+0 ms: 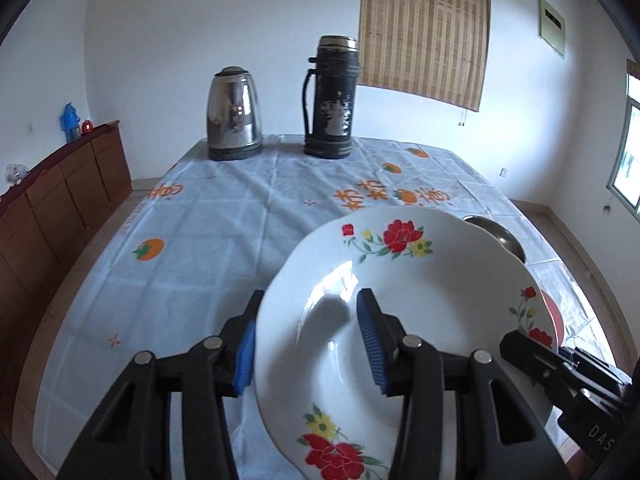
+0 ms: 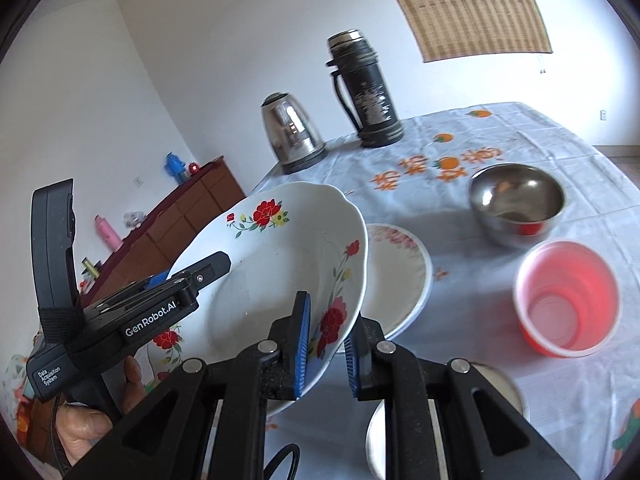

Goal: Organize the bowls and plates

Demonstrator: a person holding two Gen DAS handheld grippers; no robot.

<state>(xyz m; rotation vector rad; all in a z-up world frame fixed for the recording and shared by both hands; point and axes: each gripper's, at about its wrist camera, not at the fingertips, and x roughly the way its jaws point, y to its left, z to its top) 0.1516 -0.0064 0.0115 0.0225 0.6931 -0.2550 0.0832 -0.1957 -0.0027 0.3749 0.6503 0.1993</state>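
Observation:
A white deep plate with red flowers [image 1: 420, 308] is held tilted above the table by both grippers. My left gripper [image 1: 308, 340] straddles its left rim, the blue pads on either side of the rim. My right gripper [image 2: 326, 344] is shut on the plate's right rim [image 2: 340, 292]; the left gripper [image 2: 184, 276] shows at the plate's far side there. A flat plate with pink pattern [image 2: 400, 276] lies on the table under the held plate. A steel bowl [image 2: 516, 204] sits further right; it also peeks out behind the plate in the left wrist view [image 1: 500, 236].
A pink plastic cup [image 2: 568, 300] stands at the right, a white dish [image 2: 496, 396] near the front edge. A steel kettle [image 1: 234, 114] and a dark thermos [image 1: 330, 98] stand at the table's far end. A wooden sideboard [image 1: 60, 196] runs along the left wall.

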